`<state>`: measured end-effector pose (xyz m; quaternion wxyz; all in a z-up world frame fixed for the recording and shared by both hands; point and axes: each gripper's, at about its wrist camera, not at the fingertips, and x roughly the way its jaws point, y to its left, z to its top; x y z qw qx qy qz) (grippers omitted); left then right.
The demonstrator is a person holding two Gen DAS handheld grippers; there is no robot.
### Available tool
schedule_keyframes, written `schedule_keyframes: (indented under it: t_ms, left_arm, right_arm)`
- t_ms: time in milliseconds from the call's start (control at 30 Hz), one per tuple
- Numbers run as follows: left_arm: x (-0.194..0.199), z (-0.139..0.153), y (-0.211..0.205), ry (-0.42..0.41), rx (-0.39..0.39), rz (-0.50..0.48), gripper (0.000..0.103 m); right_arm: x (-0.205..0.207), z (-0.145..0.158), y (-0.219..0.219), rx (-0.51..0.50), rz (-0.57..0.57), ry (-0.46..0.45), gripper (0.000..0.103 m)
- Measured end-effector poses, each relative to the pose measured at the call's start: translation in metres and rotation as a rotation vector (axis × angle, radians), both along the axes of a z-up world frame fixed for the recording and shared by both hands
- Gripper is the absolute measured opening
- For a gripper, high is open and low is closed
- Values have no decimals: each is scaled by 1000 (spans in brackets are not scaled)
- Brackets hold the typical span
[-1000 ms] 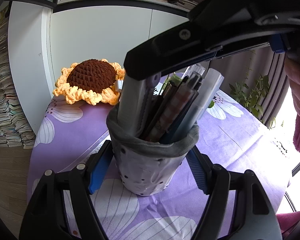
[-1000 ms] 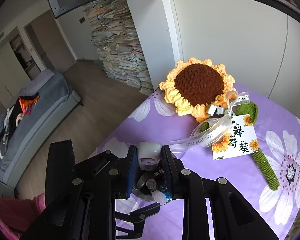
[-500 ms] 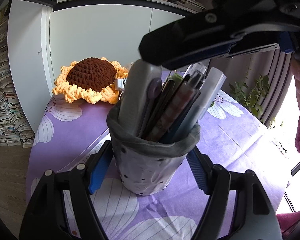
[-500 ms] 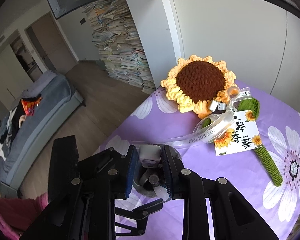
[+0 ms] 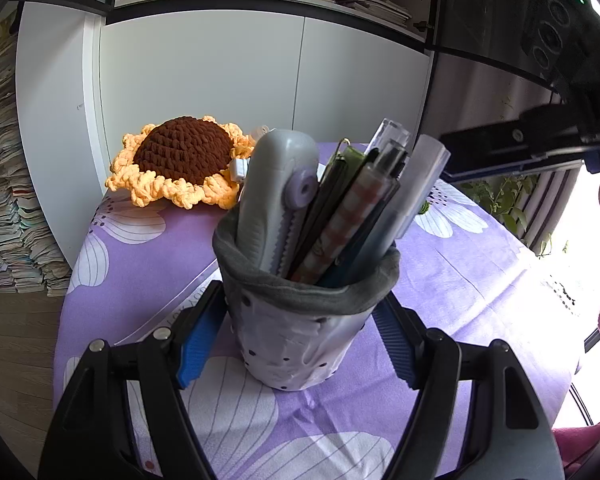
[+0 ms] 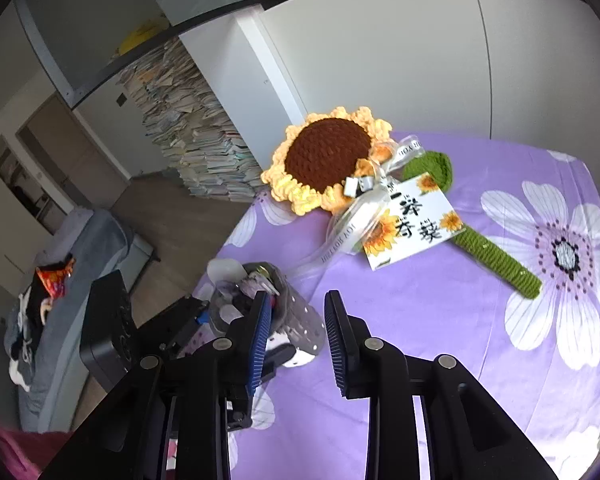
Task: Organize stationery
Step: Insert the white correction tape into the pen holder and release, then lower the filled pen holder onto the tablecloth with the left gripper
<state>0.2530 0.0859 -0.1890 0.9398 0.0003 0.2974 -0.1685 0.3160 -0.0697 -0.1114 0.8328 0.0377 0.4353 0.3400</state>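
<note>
Grey fabric, dotted and folded over at the rim, is forming the pen holder (image 5: 300,332) that is being clamped between the blue pads (image 5: 198,346) of the left gripper (image 5: 296,350) in the left wrist view; it is standing upright on the purple flowered tablecloth (image 5: 472,280). A grey utility knife (image 5: 278,196), a checked pen (image 5: 350,216) and other pens are being held upright inside it. A crocheted sunflower (image 5: 180,160) is lying behind. In the right wrist view, the right gripper (image 6: 296,340) is being held with its jaws apart and empty, above the cloth, just beside the pen holder (image 6: 296,316). The sunflower's green stem (image 6: 496,258) and a printed card (image 6: 410,220) are lying beyond.
</note>
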Motion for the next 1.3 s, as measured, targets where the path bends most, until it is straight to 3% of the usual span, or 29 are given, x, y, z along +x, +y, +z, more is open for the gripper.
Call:
schedule_keyframes:
  t_ms: [233,600,1033,1100,1300]
  left_arm:
    - [-2,1,0,-14,6,5,73]
    - [-12,13,-5,-74,2,15,86]
    - [3,19,-11,-54,29,75,83]
    - [5,19,-14,-49,43,86,73]
    - [7,21,-17,-34,47,114,72]
  right_arm:
    - [-15,-19,-34,26,-84,32,29]
    - [-38,-28,-46,-94,-139,-36,29]
    - [-46,-35,-60,-61,-131,-24,29]
    - [-46,-36,-65,-50,-140,-18,29]
    - [-46,-40,-74,-55,-148,-19,29]
